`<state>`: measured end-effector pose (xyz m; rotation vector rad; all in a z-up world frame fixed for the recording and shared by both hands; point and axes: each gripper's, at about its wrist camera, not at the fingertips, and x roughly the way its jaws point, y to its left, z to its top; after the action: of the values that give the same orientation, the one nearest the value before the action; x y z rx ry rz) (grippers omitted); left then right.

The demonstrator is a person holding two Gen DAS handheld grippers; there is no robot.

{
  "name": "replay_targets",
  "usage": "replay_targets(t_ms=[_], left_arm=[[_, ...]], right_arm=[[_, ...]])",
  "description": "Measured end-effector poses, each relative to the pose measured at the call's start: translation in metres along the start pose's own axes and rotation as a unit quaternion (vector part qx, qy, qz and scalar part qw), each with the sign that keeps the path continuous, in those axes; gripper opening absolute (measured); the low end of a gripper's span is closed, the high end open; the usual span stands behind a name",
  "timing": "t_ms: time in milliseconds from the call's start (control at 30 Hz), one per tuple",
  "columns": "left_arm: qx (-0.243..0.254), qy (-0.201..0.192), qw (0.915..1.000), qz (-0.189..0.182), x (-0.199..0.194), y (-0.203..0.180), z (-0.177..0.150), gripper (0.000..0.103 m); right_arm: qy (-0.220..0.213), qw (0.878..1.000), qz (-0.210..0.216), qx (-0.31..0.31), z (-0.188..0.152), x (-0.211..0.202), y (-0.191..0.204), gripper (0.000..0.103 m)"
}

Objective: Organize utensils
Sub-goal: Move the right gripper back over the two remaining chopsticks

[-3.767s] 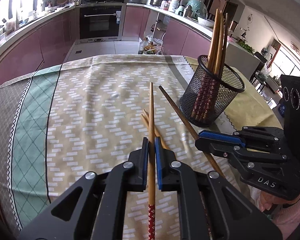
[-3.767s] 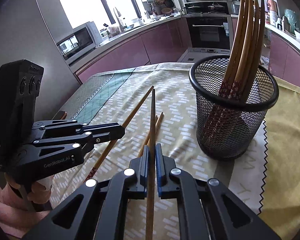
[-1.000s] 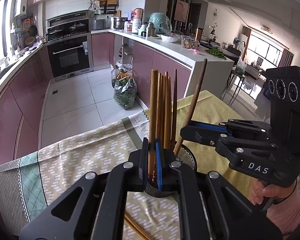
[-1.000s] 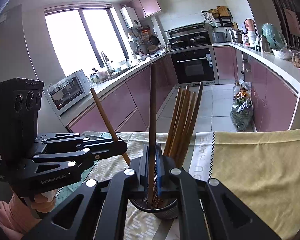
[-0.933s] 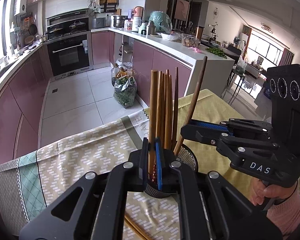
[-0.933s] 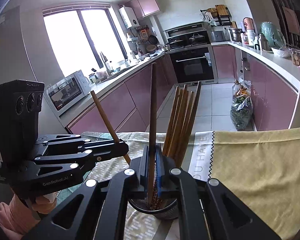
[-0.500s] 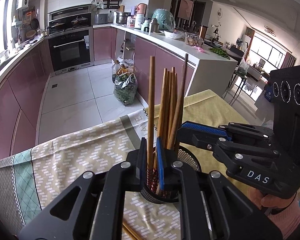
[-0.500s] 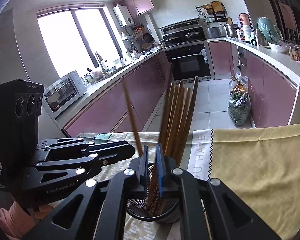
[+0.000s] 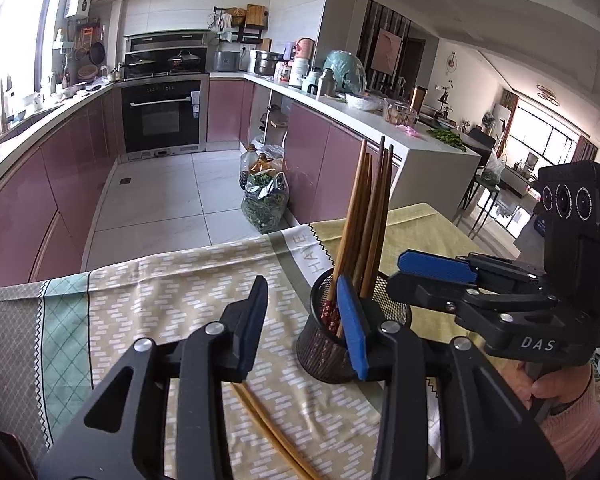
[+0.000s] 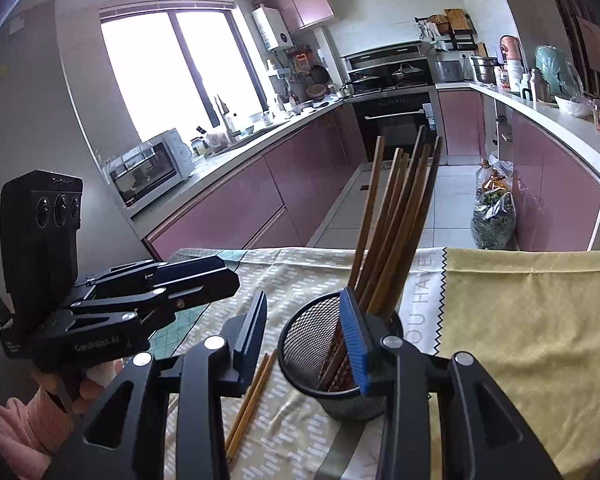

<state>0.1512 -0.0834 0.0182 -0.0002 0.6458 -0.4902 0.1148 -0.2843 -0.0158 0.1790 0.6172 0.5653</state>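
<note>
Nearest, the left gripper (image 9: pixel 302 320) and the right gripper (image 10: pixel 304 332) are both opening, with nothing between the jaws. Just beyond, two chopsticks (image 10: pixel 248 396) lie on the tablecloth (image 9: pixel 172 292) beside the mesh holder (image 10: pixel 312 344); I think it is best to lift clear of the upright chopsticks (image 10: pixel 396 220) first.

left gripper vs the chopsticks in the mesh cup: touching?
Apart. Left wrist view: the left gripper, jaws opening, has only tablecloth between them; the chopsticks stand in the mesh cup.
</note>
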Motion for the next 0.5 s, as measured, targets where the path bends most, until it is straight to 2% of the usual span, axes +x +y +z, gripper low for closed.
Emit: replay_targets(t_ms=[133, 233, 500], left_arm=[[-0.010, -0.016, 0.9996, 0.022, -0.022, 0.016, -0.021, 0.051], [-0.021, -0.009, 0.9991, 0.036, -0.029, 0.027, -0.040, 0.054], [-0.053, 0.038, 0.9956, 0.067, -0.026, 0.050, -0.097, 0.056]], right_arm=[[0.017, 0.999, 0.018, -0.030, -0.019, -0.003, 0.020, 0.048], [0.041, 0.998, 0.018, -0.045, -0.035, 0.003, 0.032, 0.052], [0.121, 0.992, 0.016, -0.044, -0.080, 0.041, 0.044, 0.053]])
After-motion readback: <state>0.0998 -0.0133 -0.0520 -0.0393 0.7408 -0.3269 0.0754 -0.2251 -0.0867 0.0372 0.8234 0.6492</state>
